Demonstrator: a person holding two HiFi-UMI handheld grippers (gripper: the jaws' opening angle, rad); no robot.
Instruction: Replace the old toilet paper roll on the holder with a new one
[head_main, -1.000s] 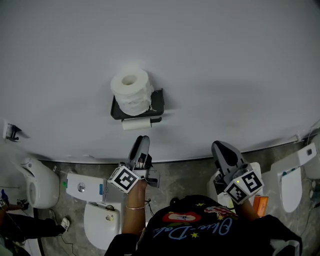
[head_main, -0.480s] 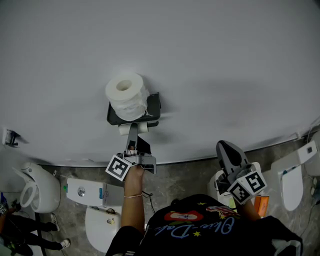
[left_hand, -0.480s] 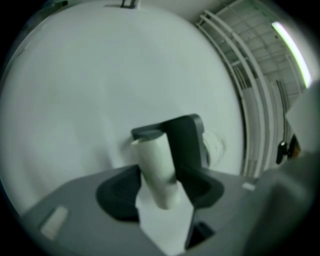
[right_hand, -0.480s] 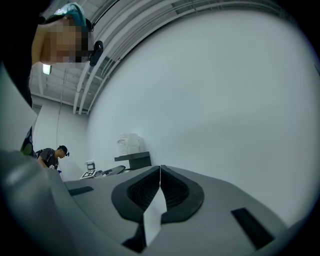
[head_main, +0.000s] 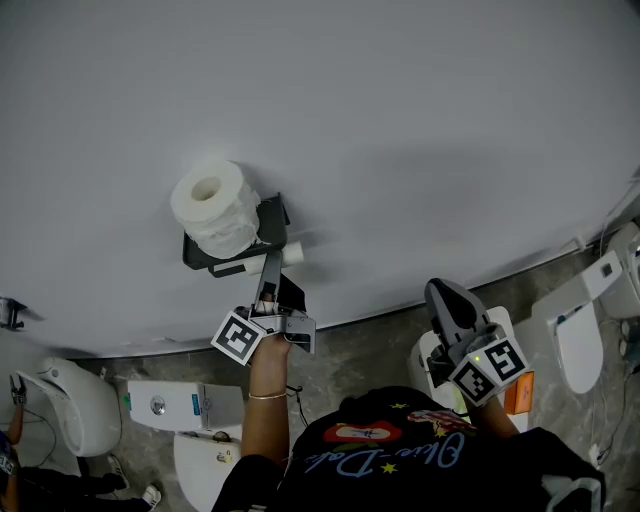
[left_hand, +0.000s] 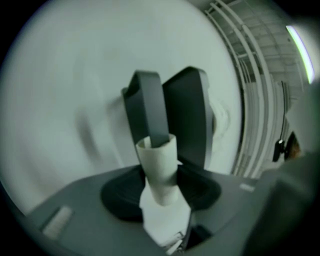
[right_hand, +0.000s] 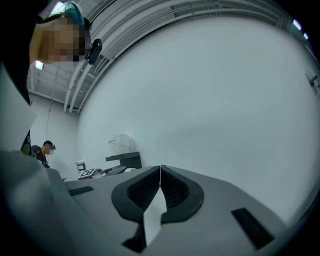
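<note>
A black holder (head_main: 232, 250) hangs on the white wall, and a full new roll (head_main: 210, 206) stands on its top shelf. Under the shelf the old roll, a nearly bare cardboard tube (head_main: 281, 257), sits on the holder's bar. My left gripper (head_main: 266, 289) reaches up to that tube. In the left gripper view the tube (left_hand: 159, 167) stands between the jaws of my left gripper (left_hand: 160, 186), with the holder's arm (left_hand: 150, 112) running into it. The jaws have just been closing, and their pads meet the tube. My right gripper (head_main: 441, 297) hangs back at the right, shut and empty (right_hand: 160, 170).
Several white toilets stand on the grey floor below: at the left (head_main: 62, 410), under my left arm (head_main: 205, 445) and at the right (head_main: 580, 340). An orange object (head_main: 518, 392) lies near my right gripper. A person (right_hand: 41, 151) stands far left in the right gripper view.
My left gripper has risen from below the holder up to the old tube, which now sits between its jaws. My right gripper has barely shifted. The head view has swung, placing the holder further left.
</note>
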